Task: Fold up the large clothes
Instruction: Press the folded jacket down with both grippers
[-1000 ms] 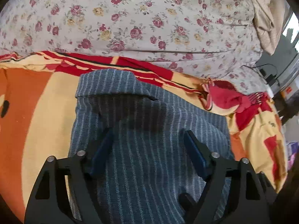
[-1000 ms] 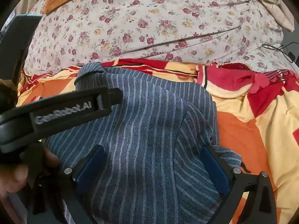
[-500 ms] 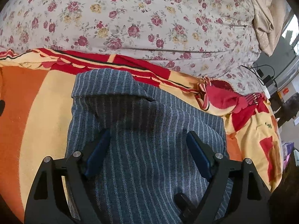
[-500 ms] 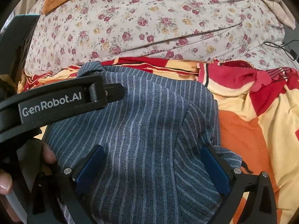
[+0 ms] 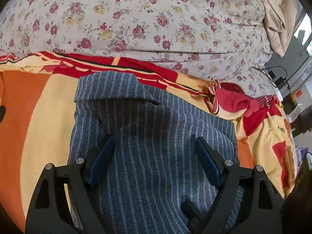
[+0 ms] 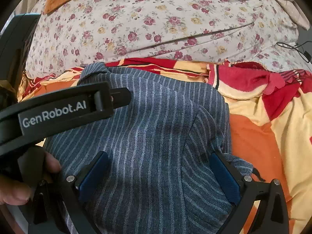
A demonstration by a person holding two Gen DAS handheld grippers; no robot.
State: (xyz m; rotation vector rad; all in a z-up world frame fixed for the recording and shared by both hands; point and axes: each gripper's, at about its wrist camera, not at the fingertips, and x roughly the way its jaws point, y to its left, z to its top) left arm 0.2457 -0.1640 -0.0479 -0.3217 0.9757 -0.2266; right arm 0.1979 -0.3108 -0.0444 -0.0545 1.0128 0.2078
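Closest to us, in the left wrist view, our left gripper [image 5: 154, 156] hangs over the blue striped garment [image 5: 148, 148] with its jaws wide apart; the cloth lies flat under and between the two blue pads [image 5: 100, 161], and neither pad presses on it. In the right wrist view, our right gripper [image 6: 159, 173] has its jaws wide apart in the same way above the same garment [image 6: 148, 136], and here also the cloth is only below the pads, not pinched. At the left edge of this view we see the black body of the left gripper with the white word "GenRobot.AI" on it, and under it the person's hand [image 6: 17, 183] that holds it. The garment is folded into a compact bundle, with a folded flap [image 5: 109, 87] at its far end, and it rests on an orange, yellow and red blanket [image 5: 39, 117]. A crumpled red part of this blanket [image 5: 234, 99] lies just beside the garment on the right. Behind the blanket spreads a pale sheet with a pattern of roses [image 5: 136, 23]. In the far right corner lies a beige cloth [image 5: 273, 19], and below it black cables [image 5: 273, 76] run near the edge of the bed.
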